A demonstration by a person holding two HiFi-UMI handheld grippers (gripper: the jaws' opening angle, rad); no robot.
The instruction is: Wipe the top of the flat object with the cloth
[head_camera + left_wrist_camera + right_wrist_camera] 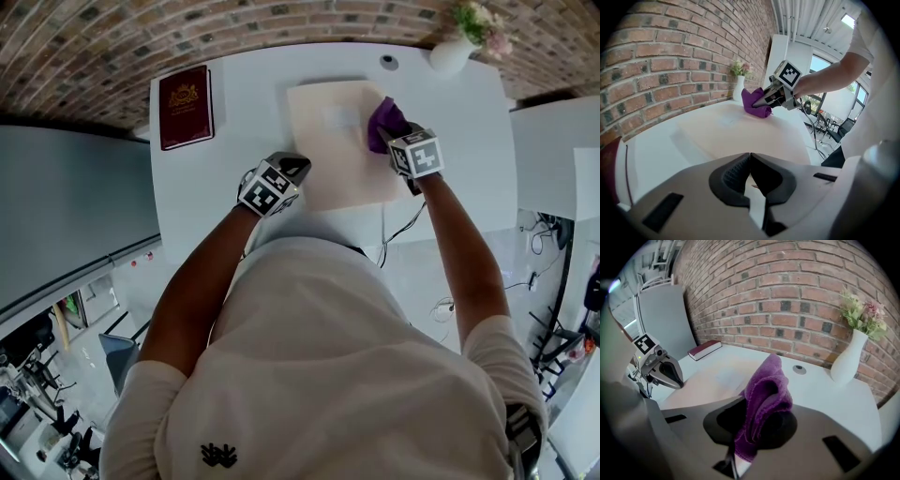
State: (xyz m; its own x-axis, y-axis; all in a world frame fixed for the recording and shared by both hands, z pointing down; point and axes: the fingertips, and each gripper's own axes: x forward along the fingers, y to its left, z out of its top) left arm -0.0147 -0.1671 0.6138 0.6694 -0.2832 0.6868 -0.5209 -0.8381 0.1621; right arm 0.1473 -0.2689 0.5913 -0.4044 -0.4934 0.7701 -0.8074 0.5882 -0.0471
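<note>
Board (333, 155) lies lengthwise toward the desk's (244, 112) far edge. Right gripper (392, 137) clamps cloth (383, 119) at its far-right corner; left gripper (294, 169) has its jaws together.

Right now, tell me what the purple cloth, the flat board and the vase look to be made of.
The purple cloth: soft fabric, likely terry or microfibre; fuzzy nap, limp folds. The flat board: pale beige, matte, smooth and even; possibly wood, plastic or card, cannot tell which. The vase: white, smooth, slightly satin; probably ceramic, though plastic is possible.
</note>
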